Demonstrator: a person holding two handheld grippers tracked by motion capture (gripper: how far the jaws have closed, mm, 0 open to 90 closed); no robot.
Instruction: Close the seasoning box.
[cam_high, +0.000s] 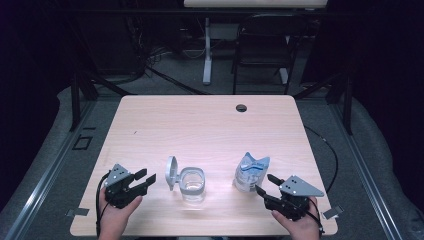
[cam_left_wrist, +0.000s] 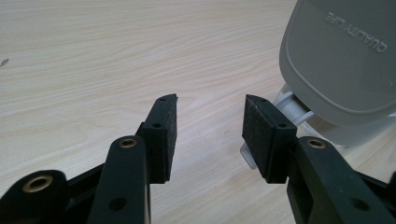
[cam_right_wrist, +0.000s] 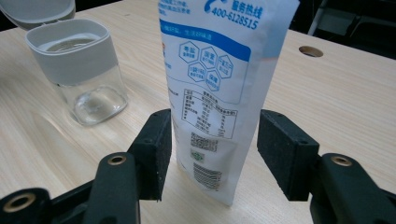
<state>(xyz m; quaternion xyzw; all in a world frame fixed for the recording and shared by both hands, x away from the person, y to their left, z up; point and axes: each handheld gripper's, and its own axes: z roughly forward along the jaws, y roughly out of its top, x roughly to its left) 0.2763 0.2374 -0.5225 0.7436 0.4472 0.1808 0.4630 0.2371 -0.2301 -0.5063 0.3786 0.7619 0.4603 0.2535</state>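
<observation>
Right gripper view: pouch (cam_right_wrist: 219, 88) stands between wide right gripper (cam_right_wrist: 212, 149) pads, unpressed; soft, light, likely crushable; grip mid-body. Left gripper (cam_left_wrist: 210, 130) wide, empty.

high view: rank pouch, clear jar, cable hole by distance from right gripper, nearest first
1. Pouch: standing just ahead of the right gripper, between its open fingers.
2. Clear jar: table middle, lid flipped open.
3. Cable hole: far edge of the table.

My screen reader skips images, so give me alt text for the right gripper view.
A white and blue printed pouch stands upright on the wooden table between the open right gripper, its pads not pressing it. Behind, at left, stands a clear jar with its lid flipped open.
</observation>
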